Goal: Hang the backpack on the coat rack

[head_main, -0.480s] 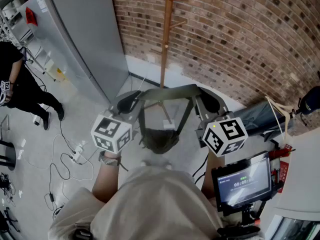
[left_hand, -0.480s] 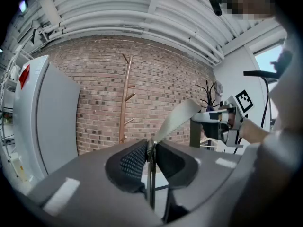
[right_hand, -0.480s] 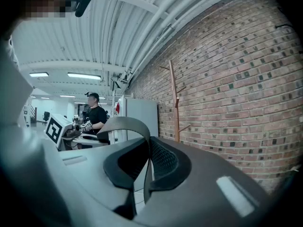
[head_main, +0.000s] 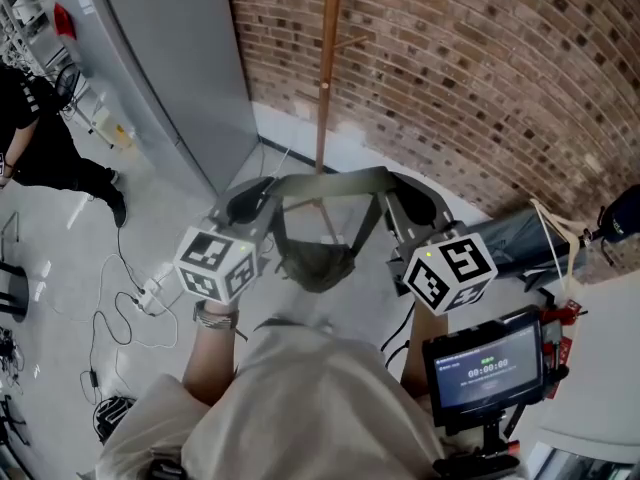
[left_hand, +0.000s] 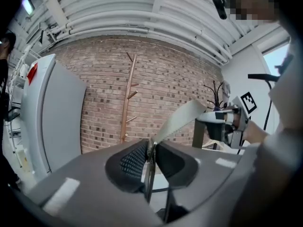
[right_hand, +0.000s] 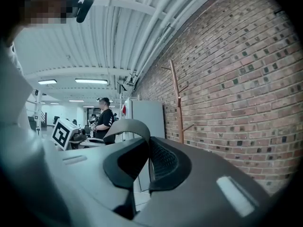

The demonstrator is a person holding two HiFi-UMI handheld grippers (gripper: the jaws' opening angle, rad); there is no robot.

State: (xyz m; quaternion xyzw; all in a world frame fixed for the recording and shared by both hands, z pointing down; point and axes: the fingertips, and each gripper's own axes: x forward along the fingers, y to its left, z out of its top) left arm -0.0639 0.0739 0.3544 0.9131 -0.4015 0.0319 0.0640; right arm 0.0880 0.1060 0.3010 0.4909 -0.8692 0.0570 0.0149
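- A coat rack (head_main: 325,68) is standing straight ahead of you against the brick wall (head_main: 480,78), with short pegs sticking out of its wooden pole.
- A tall grey cabinet (head_main: 165,58) is standing to the left of the rack, along the same wall.
- A person (head_main: 30,128) in black is standing well off to your left, beyond the cabinet, and white cables (head_main: 150,293) are trailing over the floor (head_main: 60,268) on that side.
- A small screen (head_main: 487,368) is glowing low at your right, just beside your right arm, with clutter lying behind it.
- The open floor is running from your feet to the foot of the rack, with the cabinet edging it on the left and the clutter on the right.
- The backpack (head_main: 316,260) is hanging in the air between your two claws, below its strap (head_main: 330,182). It is hanging short of the rack and on none of its pegs.
- Your left claw (head_main: 265,203) is gripping the left end of the strap, with the webbing pinched between the pads and running up and to the right toward the other claw.
- Your right claw (head_main: 398,200) is clamping the right end of the strap, which is curling out over its jaws.
- You are holding both hands side by side at about the same height, roughly level and pointing toward the wall, with the strap stretching across between them.
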